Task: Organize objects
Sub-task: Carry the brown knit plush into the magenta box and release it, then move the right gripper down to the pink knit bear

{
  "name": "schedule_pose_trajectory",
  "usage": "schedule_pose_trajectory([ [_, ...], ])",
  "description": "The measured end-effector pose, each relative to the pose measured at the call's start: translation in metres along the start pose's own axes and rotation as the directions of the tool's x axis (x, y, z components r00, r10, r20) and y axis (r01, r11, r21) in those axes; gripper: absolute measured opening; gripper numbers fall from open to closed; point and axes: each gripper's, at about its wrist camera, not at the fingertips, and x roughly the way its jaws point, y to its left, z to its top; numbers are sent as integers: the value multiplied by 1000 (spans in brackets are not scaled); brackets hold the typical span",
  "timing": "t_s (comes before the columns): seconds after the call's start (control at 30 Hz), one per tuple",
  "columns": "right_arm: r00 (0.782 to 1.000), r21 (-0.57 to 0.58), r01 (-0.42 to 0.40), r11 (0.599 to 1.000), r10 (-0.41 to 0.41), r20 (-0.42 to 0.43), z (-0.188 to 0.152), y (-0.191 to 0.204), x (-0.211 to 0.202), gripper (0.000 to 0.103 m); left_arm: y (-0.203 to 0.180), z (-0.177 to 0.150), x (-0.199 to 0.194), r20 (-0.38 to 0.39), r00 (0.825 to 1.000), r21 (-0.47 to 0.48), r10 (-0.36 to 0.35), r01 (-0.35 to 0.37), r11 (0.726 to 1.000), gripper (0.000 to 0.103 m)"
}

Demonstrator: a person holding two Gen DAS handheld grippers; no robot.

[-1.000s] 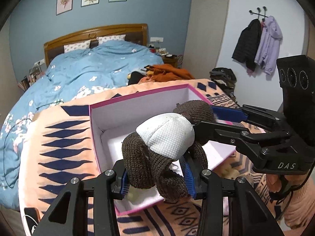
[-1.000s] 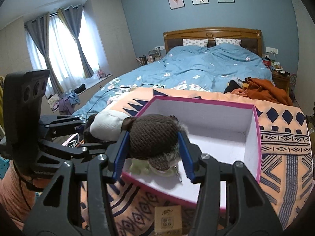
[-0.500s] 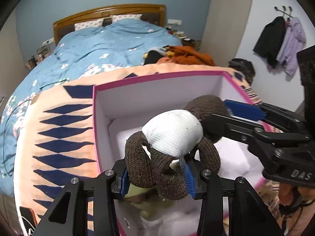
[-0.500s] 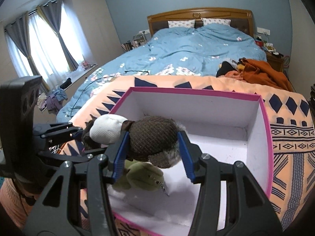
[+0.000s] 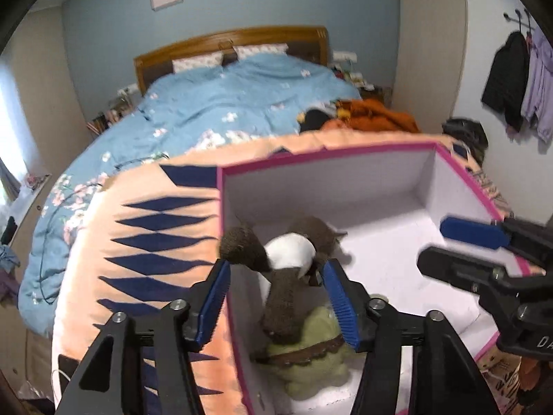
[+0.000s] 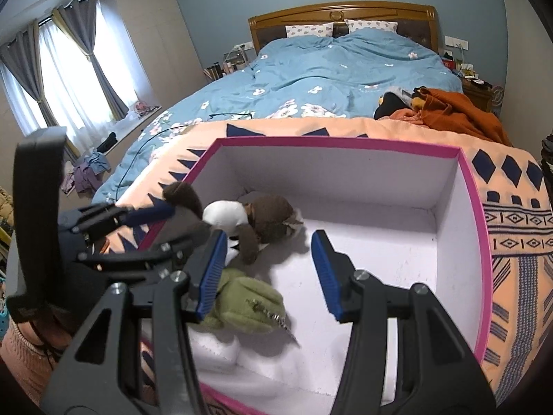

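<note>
Both grippers have just let the brown stuffed toy (image 6: pixel 262 214) drop into the pink box's (image 6: pixel 480 214) left corner: left gripper (image 5: pixel 276 299) jaws freshly spread, right gripper (image 6: pixel 268 271) open and empty. Toy stowed.

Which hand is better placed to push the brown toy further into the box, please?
Probably left. The left gripper, jaws just opened, straddles the box wall with the toy between its fingers; the right gripper stands open over bare floor beside it.
</note>
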Motion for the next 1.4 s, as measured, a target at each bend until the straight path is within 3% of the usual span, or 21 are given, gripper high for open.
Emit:
schedule_pose_trajectory([
  [0.17, 999, -2, -29, 1000, 29, 22, -13, 1, -17, 53, 7, -8, -33, 90, 995, -13, -49, 51, 999, 74],
  [0.23, 998, -6, -45, 999, 45, 35, -20, 2, -27, 53, 6, -15, -50, 122, 986, -8, -109, 111, 994, 82],
  [0.4, 991, -26, -99, 995, 101, 90, -37, 6, -64, 54, -1, -47, -96, 189, 959, 34, -211, 208, 977, 88],
  [0.5, 983, -44, -133, 990, 137, 125, -53, 8, -92, 62, -6, -70, -119, 220, 943, 57, -249, 243, 968, 103],
  [0.57, 978, -75, -147, 986, 156, 136, -69, 12, -111, 65, -10, -87, -131, 241, 938, 64, -247, 239, 969, 103],
  [0.87, 976, -99, -199, 975, 207, 73, -162, 21, -151, 70, -25, -159, -139, 203, 945, 42, -258, 255, 966, 103],
  [1.0, 986, -116, -167, 979, 166, -18, -202, 32, -144, 70, -29, -185, -142, 170, 945, 43, -279, 276, 960, 103],
  [1.17, 986, -102, -157, 982, 150, -76, -227, 37, -126, 70, -36, -203, -143, 138, 947, 53, -290, 285, 957, 103],
  [1.4, 984, -66, -143, 988, 135, -114, -234, 38, -101, 70, -43, -221, -135, 80, 955, 56, -285, 281, 958, 103],
])
